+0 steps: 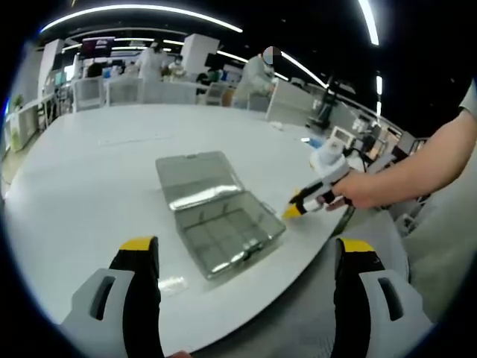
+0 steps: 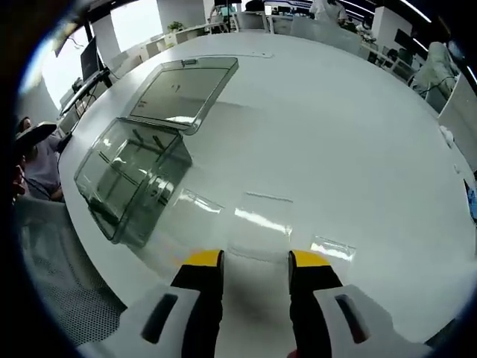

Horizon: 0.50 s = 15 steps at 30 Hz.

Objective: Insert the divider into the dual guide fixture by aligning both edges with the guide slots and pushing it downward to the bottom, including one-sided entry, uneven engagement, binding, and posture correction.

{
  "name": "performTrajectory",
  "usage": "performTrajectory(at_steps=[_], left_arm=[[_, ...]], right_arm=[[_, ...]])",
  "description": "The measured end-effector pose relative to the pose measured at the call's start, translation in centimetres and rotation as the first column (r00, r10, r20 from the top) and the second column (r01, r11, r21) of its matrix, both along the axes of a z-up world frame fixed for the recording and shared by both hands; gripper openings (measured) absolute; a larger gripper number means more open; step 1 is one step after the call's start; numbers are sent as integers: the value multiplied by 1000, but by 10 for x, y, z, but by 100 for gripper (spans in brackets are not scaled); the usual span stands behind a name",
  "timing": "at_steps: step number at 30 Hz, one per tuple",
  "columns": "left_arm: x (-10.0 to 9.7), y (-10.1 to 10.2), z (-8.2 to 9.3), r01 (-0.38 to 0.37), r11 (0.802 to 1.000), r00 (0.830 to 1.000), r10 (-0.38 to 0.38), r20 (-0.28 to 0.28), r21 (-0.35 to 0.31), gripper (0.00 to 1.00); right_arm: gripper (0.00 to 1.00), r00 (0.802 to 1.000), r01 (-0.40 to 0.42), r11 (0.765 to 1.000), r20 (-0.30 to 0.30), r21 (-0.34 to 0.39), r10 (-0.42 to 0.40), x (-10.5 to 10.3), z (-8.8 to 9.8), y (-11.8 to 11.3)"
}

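Note:
A clear plastic compartment box (image 1: 223, 224) (image 2: 130, 179) lies on the white table with its lid (image 1: 195, 179) (image 2: 182, 89) swung open flat. Thin clear dividers (image 2: 261, 198) (image 2: 332, 247) lie loose on the table. My right gripper (image 2: 256, 259) hovers low over them, its jaws a narrow gap apart. A faint clear piece (image 2: 257, 250) sits between the tips, and I cannot tell whether they hold it. In the left gripper view a hand holds the right gripper (image 1: 298, 207) beside the box's right side. My left gripper (image 1: 247, 245) stands wide open, short of the box, with nothing between its jaws.
The round white table (image 1: 112, 164) (image 2: 350, 134) curves away close below the jaws. A small clear piece (image 1: 173, 283) lies near the left jaw. A person's arm (image 1: 417, 160) reaches in from the right. Desks, chairs and people stand beyond the far edge. A mesh chair (image 2: 59, 283) is at the left.

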State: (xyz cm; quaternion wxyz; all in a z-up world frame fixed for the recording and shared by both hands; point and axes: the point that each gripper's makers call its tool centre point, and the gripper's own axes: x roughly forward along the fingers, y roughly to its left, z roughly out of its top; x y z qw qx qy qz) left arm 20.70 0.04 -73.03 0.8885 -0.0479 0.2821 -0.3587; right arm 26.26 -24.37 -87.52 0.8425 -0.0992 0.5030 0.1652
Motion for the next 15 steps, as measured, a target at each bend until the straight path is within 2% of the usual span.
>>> performTrajectory(at_steps=[15], left_arm=[[-1,-4,1,7,1000,1000,-7,2,5,96]], right_arm=[[29,1000,14,1000,-6,25,-14,-3,5,1]])
